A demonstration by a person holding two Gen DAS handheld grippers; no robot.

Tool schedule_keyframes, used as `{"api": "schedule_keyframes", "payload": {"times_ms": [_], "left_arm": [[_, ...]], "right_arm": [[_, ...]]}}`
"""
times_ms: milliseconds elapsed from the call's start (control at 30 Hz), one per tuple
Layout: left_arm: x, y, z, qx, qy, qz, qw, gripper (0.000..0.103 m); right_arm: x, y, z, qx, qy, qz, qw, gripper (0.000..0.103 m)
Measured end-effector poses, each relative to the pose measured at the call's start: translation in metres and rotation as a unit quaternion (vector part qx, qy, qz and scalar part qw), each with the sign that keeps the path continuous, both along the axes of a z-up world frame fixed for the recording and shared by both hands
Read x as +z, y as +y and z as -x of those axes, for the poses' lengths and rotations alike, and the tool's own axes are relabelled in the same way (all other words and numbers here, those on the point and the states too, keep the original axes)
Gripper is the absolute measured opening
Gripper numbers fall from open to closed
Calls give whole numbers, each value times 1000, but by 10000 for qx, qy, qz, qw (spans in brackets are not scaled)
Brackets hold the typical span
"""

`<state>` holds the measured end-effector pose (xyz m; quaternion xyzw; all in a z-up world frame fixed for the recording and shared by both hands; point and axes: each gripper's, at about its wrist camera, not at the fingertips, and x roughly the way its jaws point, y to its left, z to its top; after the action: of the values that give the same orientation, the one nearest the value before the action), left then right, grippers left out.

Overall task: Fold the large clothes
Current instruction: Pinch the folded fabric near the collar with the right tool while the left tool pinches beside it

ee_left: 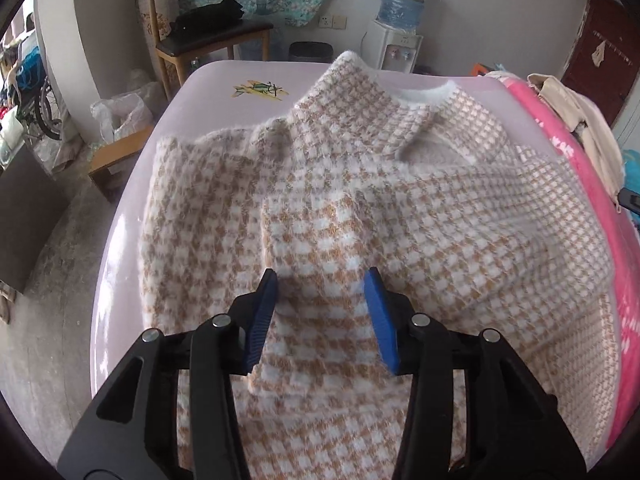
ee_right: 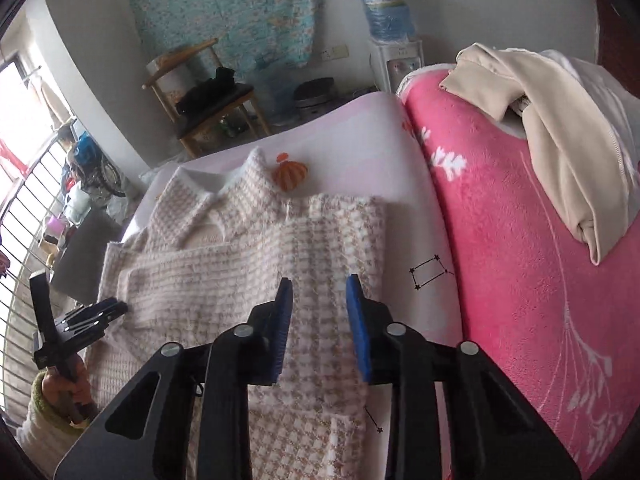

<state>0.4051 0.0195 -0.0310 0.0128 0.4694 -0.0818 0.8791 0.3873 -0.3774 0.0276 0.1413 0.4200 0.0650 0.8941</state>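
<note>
**Desk:** Sweater [ee_left: 360, 208] position, left to right?

**Photographer:** Fuzzy tan-and-white houndstooth knit, flat on the pale sheet [ee_left: 224, 76], collar at twelve o'clock, sleeves apparently folded across the body. Left gripper [ee_left: 325, 280] hovers at six o'clock, blue pads apart, nothing pinched; probably choosing a hem. Right gripper [ee_right: 319, 284] hangs over the knit's three o'clock edge, pads parted, empty. Plush pink blanket [ee_right: 520, 280] lies beyond, a beige garment [ee_right: 560, 128] draped on it.

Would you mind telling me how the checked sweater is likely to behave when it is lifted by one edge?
The checked sweater would probably hang limp, as its folded sleeve already creases softly. Its fuzzy, thick knit suggests it should grip rather than slip, and feel fairly bulky.
</note>
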Motion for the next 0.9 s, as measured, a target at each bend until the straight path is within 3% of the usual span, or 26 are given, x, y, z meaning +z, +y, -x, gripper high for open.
{"api": "schedule_keyframes", "payload": {"times_ms": [100,200,267,367,500,633,700,767,833,900], "left_arm": [[2,-6,-5,40,-111,-345,9993,43],[-1,-4,-9,161,-96,-428,9989,43],[-5,2,-12,193,-84,-321,9993,43],[0,12,-13,209,-177,-174,9995,42],[16,26,-8,286,-347,198,9988,42],[28,13,-4,-65,-451,343,9984,42],[26,-4,-3,-331,-414,220,9984,43],[11,-21,-9,-458,-223,-152,9986,43],[-4,-25,-17,-360,-29,-433,9984,45],[3,-21,-15,-234,-71,-329,9992,45]], "right_arm": [[-17,22,-5,472,55,288,9985,23],[-53,44,-15,754,538,1031,9903,23],[-66,51,-16,788,466,1310,9871,23],[-51,50,-17,560,597,1145,9900,23],[-18,50,-14,511,-36,720,9961,23],[-25,56,-38,604,-68,489,9970,23],[-42,63,-54,647,134,548,9963,23],[-62,65,-67,500,301,649,9962,23],[-57,60,-69,345,363,414,9979,23],[-44,53,-61,18,419,463,9980,23]]}}
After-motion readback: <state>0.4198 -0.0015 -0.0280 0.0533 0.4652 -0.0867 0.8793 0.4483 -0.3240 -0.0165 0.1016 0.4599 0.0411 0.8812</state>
